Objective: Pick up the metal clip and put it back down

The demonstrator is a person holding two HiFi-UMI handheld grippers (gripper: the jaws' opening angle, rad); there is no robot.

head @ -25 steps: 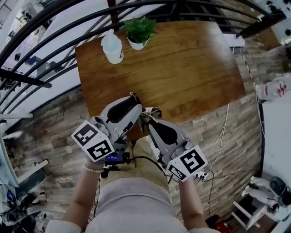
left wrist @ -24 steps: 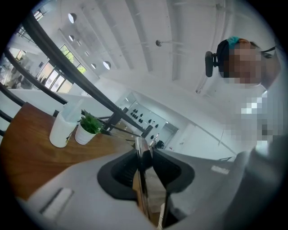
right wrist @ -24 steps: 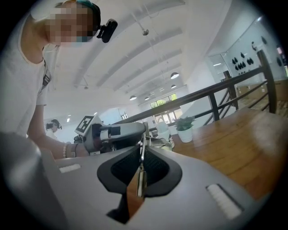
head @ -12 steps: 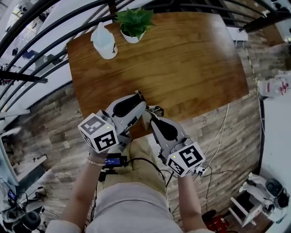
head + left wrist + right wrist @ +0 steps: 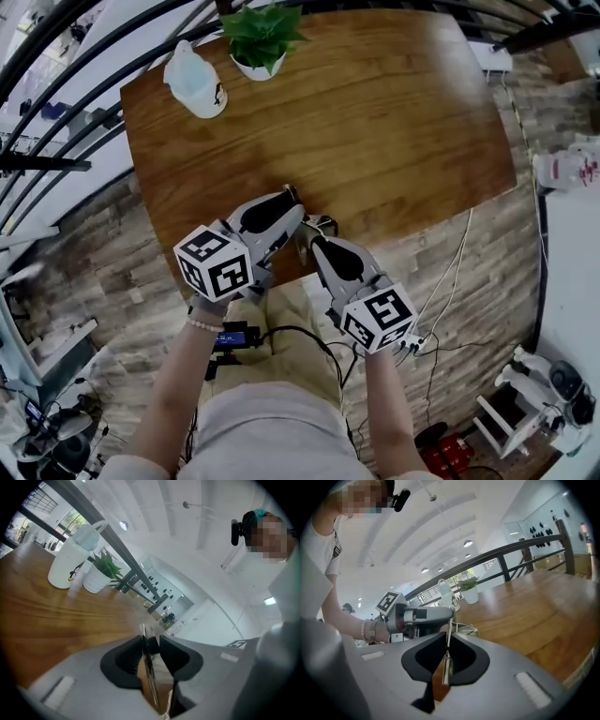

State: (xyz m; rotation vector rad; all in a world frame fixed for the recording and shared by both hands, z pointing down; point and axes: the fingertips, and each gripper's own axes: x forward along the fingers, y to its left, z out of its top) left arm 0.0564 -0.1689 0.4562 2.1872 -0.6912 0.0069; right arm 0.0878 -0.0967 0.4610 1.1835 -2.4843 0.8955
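Observation:
The metal clip [image 5: 322, 225] is a small silvery piece with wire handles, lying on the wooden table [image 5: 375, 122] close to its front edge. In the right gripper view the clip [image 5: 465, 631] shows just past the jaws and a little to their right. My right gripper [image 5: 305, 234] [image 5: 447, 637] is shut, its thin tips pressed together beside the clip; I cannot tell whether they touch it. My left gripper [image 5: 289, 192] [image 5: 149, 641] is also shut with nothing between its jaws, and it hovers over the table just left of the clip.
A white plastic jug [image 5: 192, 80] [image 5: 70, 559] and a potted green plant [image 5: 258, 37] [image 5: 101, 571] stand at the table's far left. A black railing [image 5: 56, 66] runs behind the table. Cables [image 5: 450, 281] trail over the floor on the right.
The head view has tipped, so the table sits lower in the picture. The left gripper has turned and its marker cube has shifted right. The clip stays by the right gripper's tip.

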